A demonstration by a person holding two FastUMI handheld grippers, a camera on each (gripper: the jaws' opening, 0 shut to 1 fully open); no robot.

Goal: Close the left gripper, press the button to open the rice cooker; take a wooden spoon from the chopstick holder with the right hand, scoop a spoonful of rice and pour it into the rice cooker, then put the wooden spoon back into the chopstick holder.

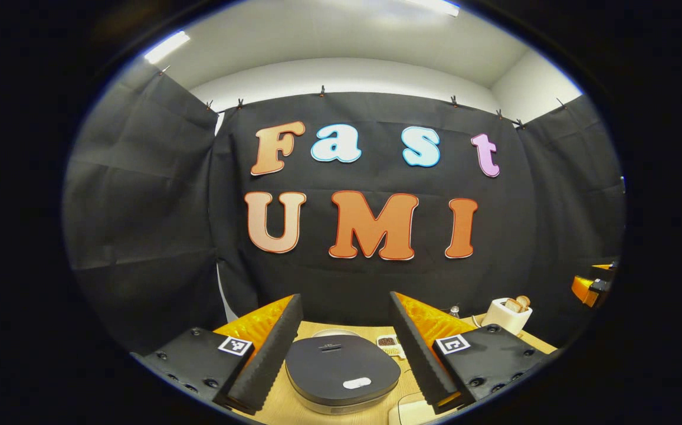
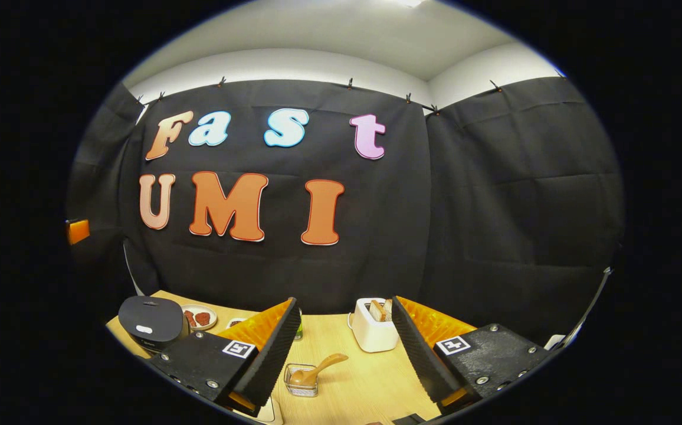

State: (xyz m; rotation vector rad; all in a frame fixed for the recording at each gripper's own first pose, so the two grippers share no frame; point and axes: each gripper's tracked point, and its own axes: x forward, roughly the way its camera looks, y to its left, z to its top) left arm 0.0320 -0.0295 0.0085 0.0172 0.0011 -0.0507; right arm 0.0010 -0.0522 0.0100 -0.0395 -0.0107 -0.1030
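Left gripper view showed the left gripper (image 1: 346,348) wide open and empty above the closed cooker (image 1: 341,370); unclosed, its fingers could straddle the button (image 1: 356,383). The right gripper (image 2: 346,354), also gaping and empty, faced the spoon (image 2: 316,370) in its holder (image 2: 301,381).

My right tongs (image 2: 341,348) hide part of rice cooker (image 2: 151,321). Small dish (image 1: 389,344) behind cooker too tiny to read. White object (image 1: 409,411) cut by bottom edge. Toaster (image 1: 507,316) contents blurred.
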